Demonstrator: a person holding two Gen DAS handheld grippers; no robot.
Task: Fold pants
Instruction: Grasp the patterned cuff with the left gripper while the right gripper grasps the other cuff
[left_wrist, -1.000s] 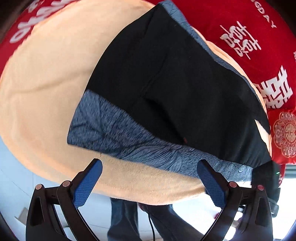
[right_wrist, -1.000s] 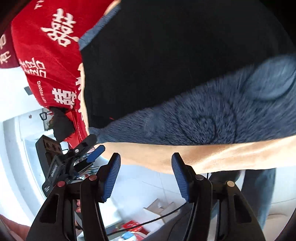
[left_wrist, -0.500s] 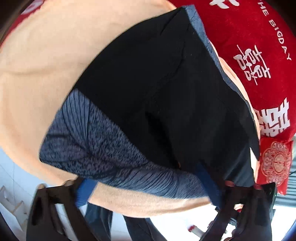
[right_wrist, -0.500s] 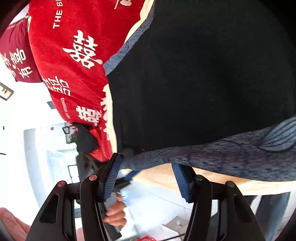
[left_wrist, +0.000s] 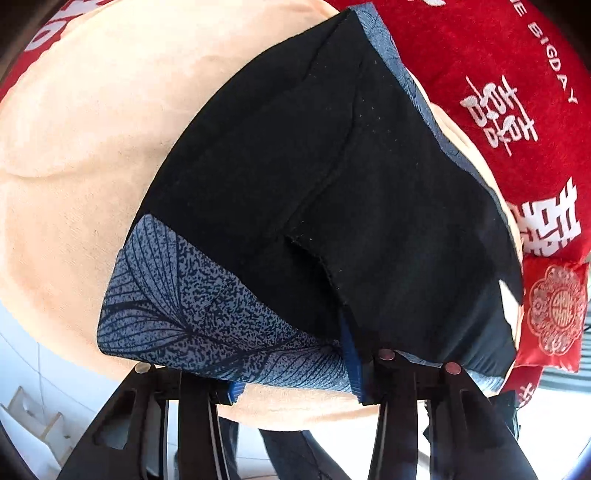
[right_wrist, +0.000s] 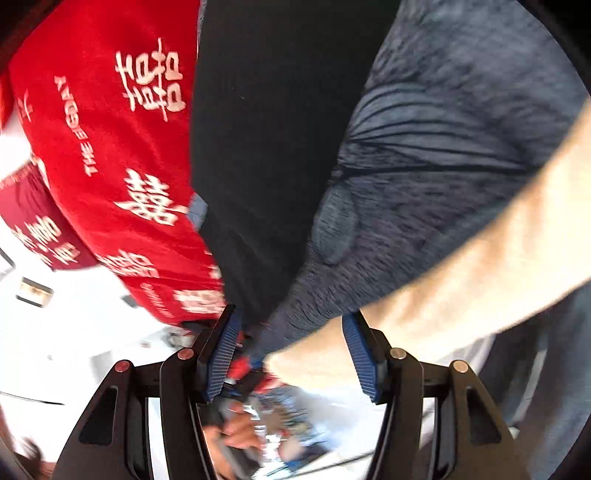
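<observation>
Pants (left_wrist: 314, 192), 1 pair, black with a blue leaf-print band, lie on a peach blanket (left_wrist: 81, 155) in the middle of the left wrist view. 1 red cloth (left_wrist: 491, 66) with white signs fills the upper right. The left gripper (left_wrist: 295, 384) has just been closing, and its 2 blue pads now pinch the printed band at the bottom of the frame; 1 second ago they stood wide apart below it. The right gripper (right_wrist: 291, 350) stays half spread, with a corner of the pants between its pads, not squeezed.
</observation>
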